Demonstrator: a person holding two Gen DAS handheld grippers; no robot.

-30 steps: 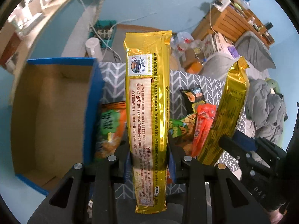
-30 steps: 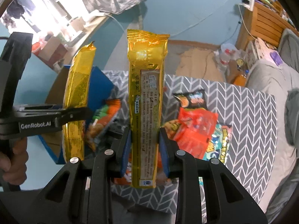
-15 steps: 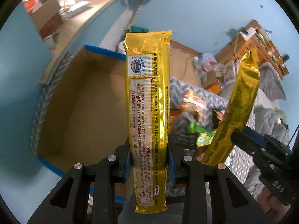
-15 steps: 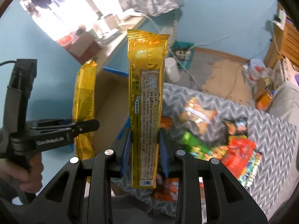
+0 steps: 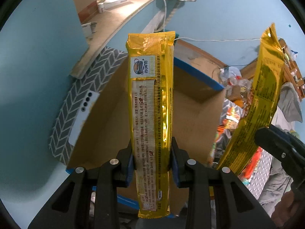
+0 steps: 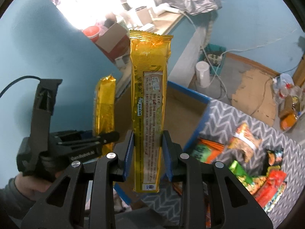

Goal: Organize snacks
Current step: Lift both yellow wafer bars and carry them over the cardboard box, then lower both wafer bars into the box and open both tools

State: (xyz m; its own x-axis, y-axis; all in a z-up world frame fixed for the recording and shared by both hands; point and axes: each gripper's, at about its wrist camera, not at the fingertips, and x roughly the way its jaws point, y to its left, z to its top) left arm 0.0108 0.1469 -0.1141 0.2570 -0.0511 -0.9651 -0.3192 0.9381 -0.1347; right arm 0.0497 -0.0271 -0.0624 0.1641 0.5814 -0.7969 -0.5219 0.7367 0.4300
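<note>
Left wrist view shows our left gripper (image 5: 152, 164) clamped on a gold pack (image 5: 150, 114) that hides much of the open box (image 5: 198, 114) beyond. Our right gripper (image 6: 146, 152) clamps a second pack (image 6: 149, 105) over the box's blue rim (image 6: 190, 91); loose snacks (image 6: 246, 152) lie right on the chevron cloth (image 6: 225, 114).

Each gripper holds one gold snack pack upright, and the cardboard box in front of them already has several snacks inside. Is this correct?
Not quite. The box shows only bare cardboard in the left wrist view. Both the left gripper and right gripper do hold a gold pack upright.
</note>
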